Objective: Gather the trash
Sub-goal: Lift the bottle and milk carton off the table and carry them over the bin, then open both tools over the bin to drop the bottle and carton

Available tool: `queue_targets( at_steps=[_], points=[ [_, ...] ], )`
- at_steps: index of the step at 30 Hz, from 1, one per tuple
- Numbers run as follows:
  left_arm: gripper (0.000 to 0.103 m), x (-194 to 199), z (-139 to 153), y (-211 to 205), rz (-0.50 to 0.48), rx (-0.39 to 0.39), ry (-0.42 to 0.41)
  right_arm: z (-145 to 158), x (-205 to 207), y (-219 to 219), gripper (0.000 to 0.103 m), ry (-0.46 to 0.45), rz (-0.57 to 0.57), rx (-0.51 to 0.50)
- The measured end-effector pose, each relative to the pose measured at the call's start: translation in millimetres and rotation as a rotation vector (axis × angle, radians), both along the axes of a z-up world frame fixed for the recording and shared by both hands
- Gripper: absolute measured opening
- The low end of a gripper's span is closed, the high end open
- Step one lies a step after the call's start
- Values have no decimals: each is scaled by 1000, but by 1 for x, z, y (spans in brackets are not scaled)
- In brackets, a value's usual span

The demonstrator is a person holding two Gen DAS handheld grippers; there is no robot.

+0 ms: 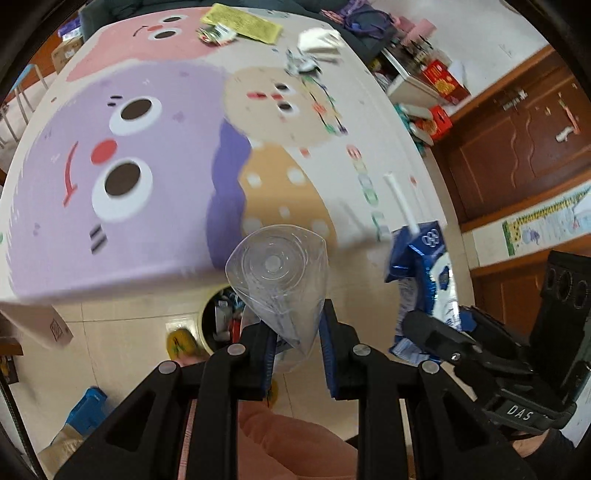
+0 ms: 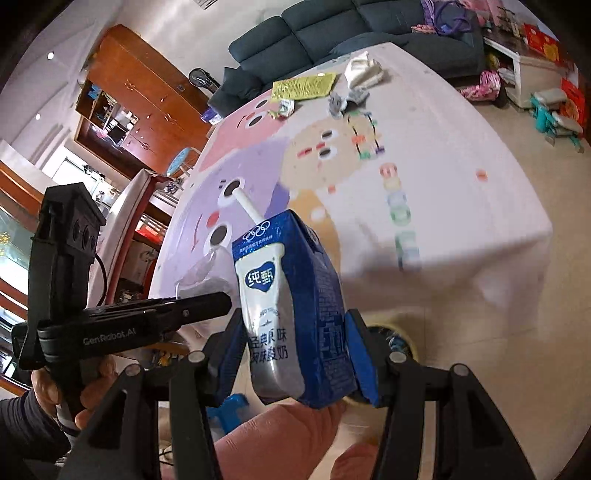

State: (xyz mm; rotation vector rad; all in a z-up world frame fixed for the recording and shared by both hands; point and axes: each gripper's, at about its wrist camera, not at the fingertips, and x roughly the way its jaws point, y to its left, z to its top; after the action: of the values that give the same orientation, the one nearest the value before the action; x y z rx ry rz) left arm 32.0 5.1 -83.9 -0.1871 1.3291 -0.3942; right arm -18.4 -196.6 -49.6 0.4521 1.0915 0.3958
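Note:
My left gripper (image 1: 295, 328) is shut on a clear plastic cup (image 1: 277, 266), squashed between the blue pads with its base facing the camera. My right gripper (image 2: 295, 321) is shut on a blue and white milk carton (image 2: 291, 291) with a white straw (image 2: 248, 206) sticking out of its top. Both hover past the table's near edge, side by side. A round trash bin (image 1: 218, 317) with litter inside stands on the floor below the cup. More trash lies at the table's far end: yellow paper (image 1: 243, 22), crumpled white paper (image 1: 319, 40), a silver wrapper (image 1: 301, 62).
The table (image 1: 122, 258) wears a pastel cartoon cloth. A dark sofa (image 2: 332, 29) stands beyond it, wooden cabinets (image 1: 517, 140) to one side. A blue stool (image 2: 229, 406) and a blue box (image 1: 88, 406) sit on the tiled floor. Boxes and toys clutter the far floor (image 2: 554, 110).

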Motion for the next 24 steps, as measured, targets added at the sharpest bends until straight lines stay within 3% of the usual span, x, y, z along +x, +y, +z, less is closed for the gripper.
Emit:
queue_targets(
  at_steps=[4,9,14,20,22,24],
  points=[
    [20,-21,-12,-8,-38,32,17,-19,-27,-1,53,4,-17,20],
    [20,-31,-52,-12,-65,43,81,-66,-42,6,53,26,-41,8],
    [20,-31,-122,-19,-72,57,120,-138,-44,21,54,41,-30,-30],
    [21,-20,-209,-22,-47,87,110,-234,-36,32,54,82,-48,-56],
    [28,-16,-239,-21,-38,112,116,-266,-31,36,55,77,-57,-62],
    [48,-12,-263,-19,-27,121,130,-291,-26,40,55,74,-55,-79]
  ],
)
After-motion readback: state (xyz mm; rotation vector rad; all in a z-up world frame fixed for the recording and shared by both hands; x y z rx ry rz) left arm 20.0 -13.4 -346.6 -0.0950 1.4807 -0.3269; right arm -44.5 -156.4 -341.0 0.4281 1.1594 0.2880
